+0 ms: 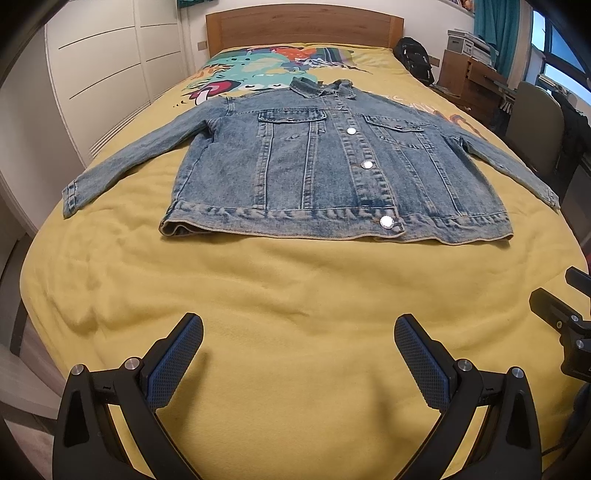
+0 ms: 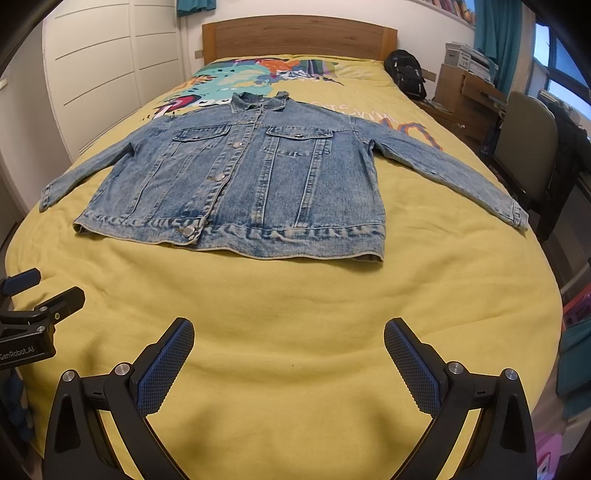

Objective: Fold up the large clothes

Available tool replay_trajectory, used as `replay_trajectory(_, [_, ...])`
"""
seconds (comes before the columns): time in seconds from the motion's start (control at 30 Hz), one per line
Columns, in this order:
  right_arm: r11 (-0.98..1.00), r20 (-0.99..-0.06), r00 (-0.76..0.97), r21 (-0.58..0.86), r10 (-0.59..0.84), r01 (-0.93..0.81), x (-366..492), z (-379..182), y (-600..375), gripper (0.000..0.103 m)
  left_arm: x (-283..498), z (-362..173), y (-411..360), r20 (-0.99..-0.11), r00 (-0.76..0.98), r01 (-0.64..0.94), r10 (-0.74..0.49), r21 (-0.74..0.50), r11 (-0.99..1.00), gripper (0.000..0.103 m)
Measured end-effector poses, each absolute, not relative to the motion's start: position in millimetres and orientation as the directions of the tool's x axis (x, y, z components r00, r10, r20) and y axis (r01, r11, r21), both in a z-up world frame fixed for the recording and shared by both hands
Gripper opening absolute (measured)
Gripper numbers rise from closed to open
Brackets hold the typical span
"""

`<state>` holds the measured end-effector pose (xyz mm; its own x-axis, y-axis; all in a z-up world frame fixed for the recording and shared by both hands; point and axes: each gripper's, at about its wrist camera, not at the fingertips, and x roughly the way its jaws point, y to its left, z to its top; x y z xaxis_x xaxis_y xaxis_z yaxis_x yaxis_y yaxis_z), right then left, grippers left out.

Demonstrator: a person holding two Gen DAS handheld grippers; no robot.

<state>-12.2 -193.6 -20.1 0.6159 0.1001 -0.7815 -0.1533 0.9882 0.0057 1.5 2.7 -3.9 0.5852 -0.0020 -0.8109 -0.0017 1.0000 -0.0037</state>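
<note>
A blue denim jacket (image 1: 332,162) (image 2: 251,177) lies flat and buttoned on the yellow bedspread (image 1: 295,288) (image 2: 295,295), front side up, collar toward the headboard, both sleeves spread outward. My left gripper (image 1: 298,332) hovers open over the bare bedspread well short of the jacket's hem, nothing between its blue pads. My right gripper (image 2: 289,332) is likewise open and empty, also short of the hem. Each view catches the edge of the other gripper: the right one at the right border of the left wrist view, the left one at the left border of the right wrist view.
A wooden headboard (image 1: 303,26) closes the far end of the bed. White wardrobe doors (image 1: 103,66) line the left wall. A black backpack (image 1: 415,59), wooden desk (image 1: 469,81), and chair (image 1: 535,122) stand to the right of the bed.
</note>
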Motion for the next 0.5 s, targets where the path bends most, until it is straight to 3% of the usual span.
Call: replay_trajectory(0.5, [0.988, -0.779, 0.618, 0.012, 0.105, -0.153, -12.0, -20.8, -194.4, 0.103, 0.0, 2.0, 3.6, -0.791, 0.612, -0.012, -0.004, -0.015, 1.0, 0.102])
